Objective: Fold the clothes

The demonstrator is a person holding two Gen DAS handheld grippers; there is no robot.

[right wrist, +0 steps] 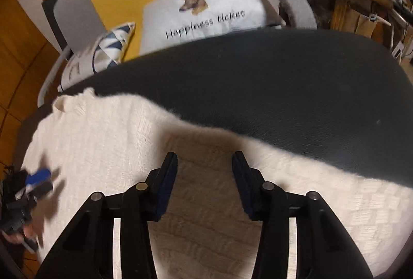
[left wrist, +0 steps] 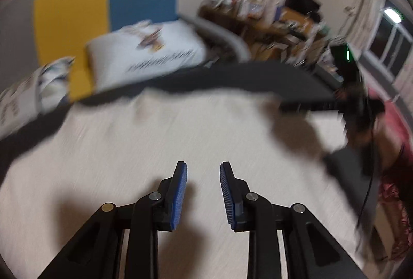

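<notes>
Cream knit sweater (right wrist: 108, 139) is spread directly beneath both claws; right claw (right wrist: 204, 160) and left claw (left wrist: 203, 170) are held spread, gripping nothing.

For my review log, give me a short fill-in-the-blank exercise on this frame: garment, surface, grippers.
1. The cream knitted garment lies on a ____ surface.
2. Both the left gripper and the right gripper have their jaws ____.
3. The white pillow reads "Happiness ____".

Missing words: black; open; ticket
</notes>
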